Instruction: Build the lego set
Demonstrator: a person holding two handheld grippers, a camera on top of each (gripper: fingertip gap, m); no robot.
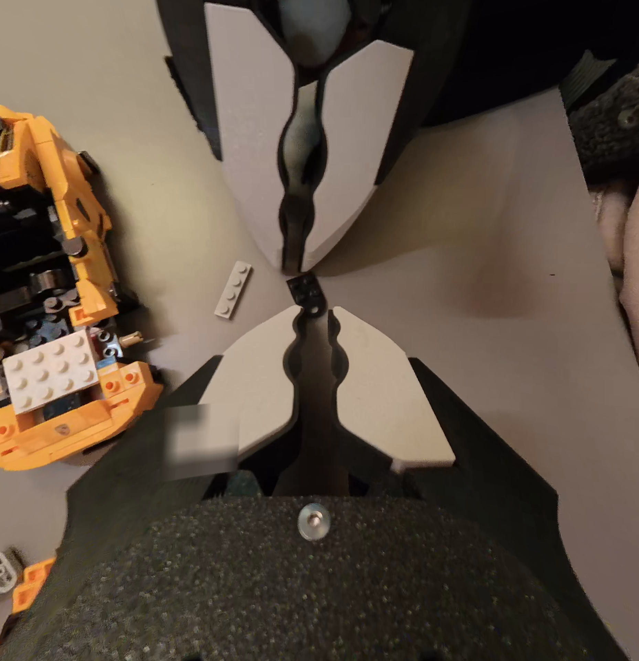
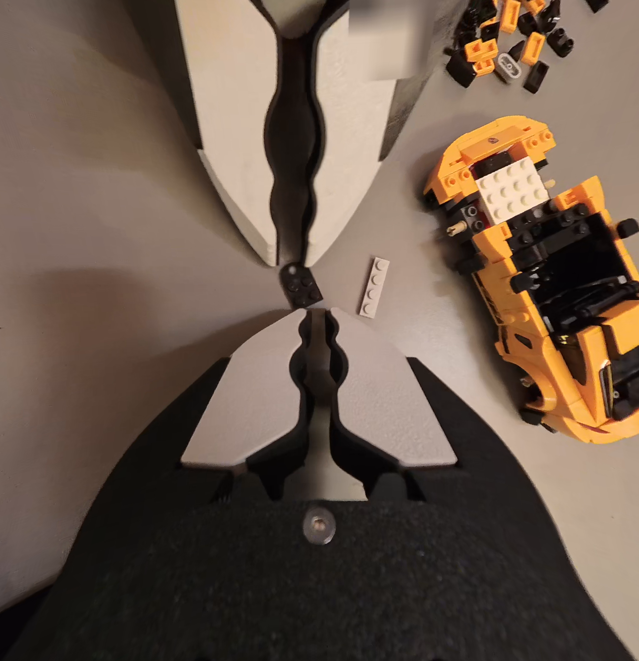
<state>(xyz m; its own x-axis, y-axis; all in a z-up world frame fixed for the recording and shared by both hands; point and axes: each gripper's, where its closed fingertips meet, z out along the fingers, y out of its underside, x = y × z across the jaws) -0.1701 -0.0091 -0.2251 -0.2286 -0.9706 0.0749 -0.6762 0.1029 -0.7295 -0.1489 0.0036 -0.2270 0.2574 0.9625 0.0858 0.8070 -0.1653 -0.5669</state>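
Observation:
A small black plate with a holed tab [image 1: 303, 288] lies between two grippers that meet tip to tip over the table. My left gripper [image 1: 317, 311] is shut on the tab end. In the right wrist view the plate [image 2: 300, 288] shows its studs, with the left gripper [image 2: 293, 263] above it. My right gripper [image 2: 318, 310] is closed to a thin slit, its tips at the plate's opposite edge, holding nothing I can see. It enters the left wrist view from the top [image 1: 293, 268]. A part-built orange and black car [image 2: 489, 250] lies to the right.
A grey one-by-four plate [image 1: 233, 289] lies loose between the grippers and the car [image 1: 92, 250], also in the right wrist view [image 2: 373, 286]. Several loose orange and black pieces [image 2: 507, 46] sit at the far right. A person's hand [image 1: 625, 250] is at the right edge. Less than 4 cm separates the two grippers' tips.

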